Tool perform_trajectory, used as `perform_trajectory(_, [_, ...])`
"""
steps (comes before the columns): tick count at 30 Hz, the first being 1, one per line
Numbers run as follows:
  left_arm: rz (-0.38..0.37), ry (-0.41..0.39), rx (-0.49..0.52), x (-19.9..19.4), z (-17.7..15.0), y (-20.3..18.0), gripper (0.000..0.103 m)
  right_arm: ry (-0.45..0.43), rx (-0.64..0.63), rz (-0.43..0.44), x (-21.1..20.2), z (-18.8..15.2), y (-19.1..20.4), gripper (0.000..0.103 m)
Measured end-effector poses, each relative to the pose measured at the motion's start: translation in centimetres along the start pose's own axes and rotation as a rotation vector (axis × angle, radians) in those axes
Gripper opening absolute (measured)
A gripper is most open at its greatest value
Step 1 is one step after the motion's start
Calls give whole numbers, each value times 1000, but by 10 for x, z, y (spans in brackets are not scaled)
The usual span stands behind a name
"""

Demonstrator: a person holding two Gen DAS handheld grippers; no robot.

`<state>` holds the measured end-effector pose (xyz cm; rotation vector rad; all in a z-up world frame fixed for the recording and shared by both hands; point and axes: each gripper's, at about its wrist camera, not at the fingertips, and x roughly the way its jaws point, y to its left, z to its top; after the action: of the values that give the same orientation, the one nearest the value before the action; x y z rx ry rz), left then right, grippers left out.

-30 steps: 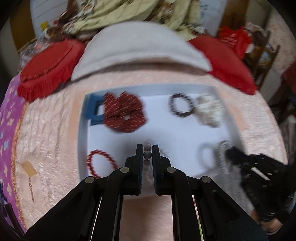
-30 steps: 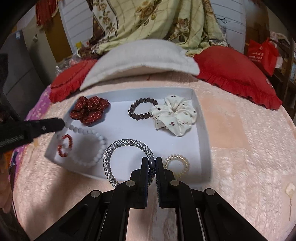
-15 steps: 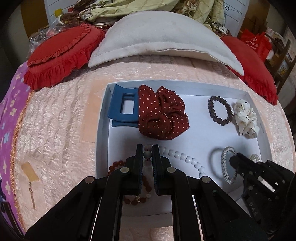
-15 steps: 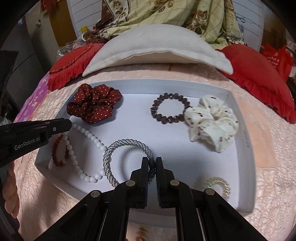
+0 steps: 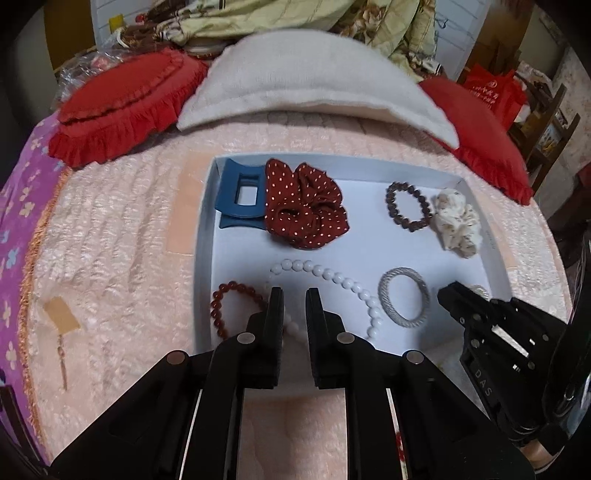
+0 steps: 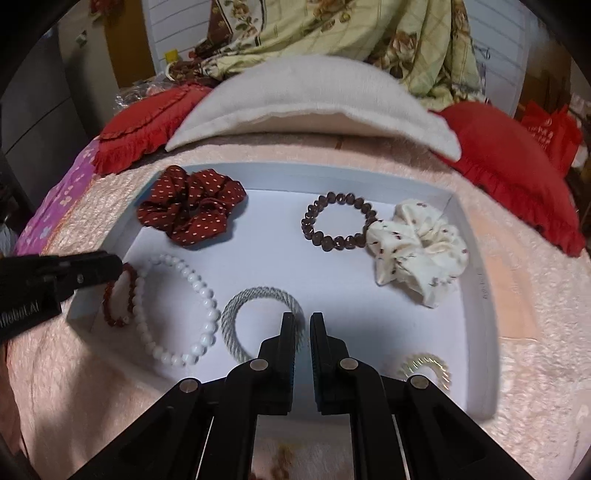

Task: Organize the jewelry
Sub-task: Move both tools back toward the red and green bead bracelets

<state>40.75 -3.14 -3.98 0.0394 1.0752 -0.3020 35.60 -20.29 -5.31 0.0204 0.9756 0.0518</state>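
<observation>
**Jewelry tray on a pink bed, both claws parted**

Spread across the whole lower frame in both views: a bed with a pale pink, nubbly bedspread (image 5: 122,266). At the far left of the left view, a purple flowered cloth (image 5: 14,229) edging it. Near the lower left, a small tan tag (image 5: 61,319) lying on the pink cover.

Centered on the bed: a shallow white tray (image 5: 207,236) holding the jewelry. In its upper left corner, a blue hair clip (image 5: 229,201), touching a dark red dotted scrunchie (image 5: 306,205). Toward the upper right, a brown bead bracelet (image 6: 336,223) touching a cream scrunchie (image 6: 417,251). Along the near edge, left to right in the right view: a red bead bracelet (image 6: 118,295), a white bead necklace (image 6: 177,310), a silver woven bangle (image 6: 258,321), and a pale coiled hair tie (image 6: 424,365) in the lower right corner.

Left claw (image 5: 293,301) low at center, narrowly parted and gripping nothing, poised over the white beads. Right claw (image 6: 303,326) likewise slightly parted, empty, its tips just at the silver bangle's rim.

Across the top of the frame: a grey-white pillow (image 5: 314,85), flanked by a frilled red cushion (image 5: 122,107) at upper left and another red cushion (image 5: 480,136) at upper right. Behind those, a crumpled floral blanket (image 6: 351,33) against white slatted panels. At far upper right, a red bag (image 5: 495,96) beside wooden furniture.
</observation>
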Motion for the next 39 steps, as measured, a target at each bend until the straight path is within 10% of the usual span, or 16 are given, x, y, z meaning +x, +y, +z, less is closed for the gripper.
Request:
perform_trajectory(21, [198, -208, -75, -128, -167, -20, 28, -90, 104, -18, -130, -143, -2, 14])
perform_trajectory(25, [209, -180, -77, -127, -182, -24, 28, -131, 72, -38, -147, -151, 9, 31])
perform_trajectory(39, [193, -221, -37, -157, -204, -44, 28, -173, 72, -51, -174, -163, 15, 33])
